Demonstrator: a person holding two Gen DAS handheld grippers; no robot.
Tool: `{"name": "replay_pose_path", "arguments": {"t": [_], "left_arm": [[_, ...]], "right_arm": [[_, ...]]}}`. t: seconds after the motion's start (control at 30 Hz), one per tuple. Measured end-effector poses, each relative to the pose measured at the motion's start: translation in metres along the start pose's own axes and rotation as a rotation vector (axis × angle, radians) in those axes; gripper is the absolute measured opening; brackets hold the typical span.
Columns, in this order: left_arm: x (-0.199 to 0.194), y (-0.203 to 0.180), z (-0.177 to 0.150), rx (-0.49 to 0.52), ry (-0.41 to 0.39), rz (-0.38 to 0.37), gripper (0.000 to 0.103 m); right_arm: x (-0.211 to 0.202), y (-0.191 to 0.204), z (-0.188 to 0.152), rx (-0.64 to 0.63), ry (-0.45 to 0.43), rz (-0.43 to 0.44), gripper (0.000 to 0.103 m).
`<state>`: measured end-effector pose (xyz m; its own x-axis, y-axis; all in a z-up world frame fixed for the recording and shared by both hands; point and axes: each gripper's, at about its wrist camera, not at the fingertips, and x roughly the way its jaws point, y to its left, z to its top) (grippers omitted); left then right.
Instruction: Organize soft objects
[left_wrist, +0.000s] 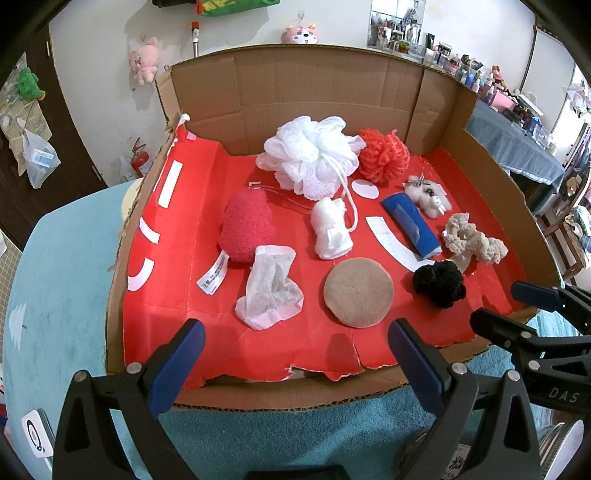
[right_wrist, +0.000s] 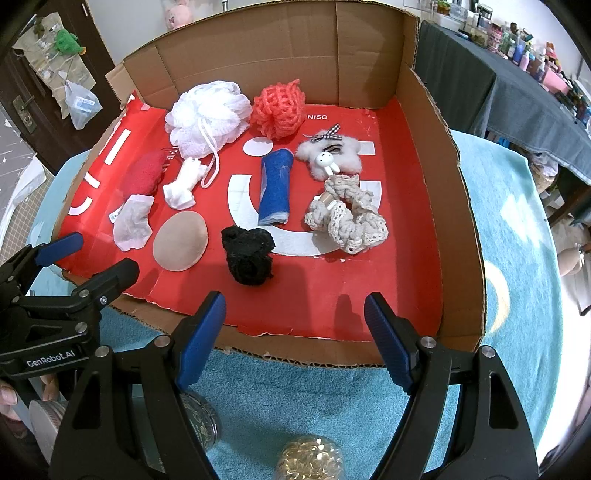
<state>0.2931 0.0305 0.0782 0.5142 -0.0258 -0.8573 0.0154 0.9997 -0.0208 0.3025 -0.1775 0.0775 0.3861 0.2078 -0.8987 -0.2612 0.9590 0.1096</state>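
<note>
Inside the cardboard tray (right_wrist: 428, 192), on its red floor, the soft things lie spread apart: the white bath pouf (right_wrist: 207, 118) and coral mesh pouf (right_wrist: 279, 109) near the back wall, the blue rolled cloth (right_wrist: 275, 188) in the middle, the lace scrunchie (right_wrist: 347, 218) toward the right edge, the black scrunchie (right_wrist: 249, 254) and tan round pad (right_wrist: 181, 242) near the front edge. The left gripper (left_wrist: 295, 354) and the right gripper (right_wrist: 295, 332) hover at the front edge, both spread and holding nothing. Such a layout fits either items already arranged or items waiting for sorting; I cannot tell which.
</note>
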Motion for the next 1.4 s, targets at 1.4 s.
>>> {"name": "replay_pose_path", "arguments": {"t": [1.4], "left_arm": [[-0.162,0.004,-0.084,-0.036,-0.423,-0.07,0.103]], "right_arm": [[-0.151,0.008,-0.075,-0.03,-0.355,0.012,0.096]]}}
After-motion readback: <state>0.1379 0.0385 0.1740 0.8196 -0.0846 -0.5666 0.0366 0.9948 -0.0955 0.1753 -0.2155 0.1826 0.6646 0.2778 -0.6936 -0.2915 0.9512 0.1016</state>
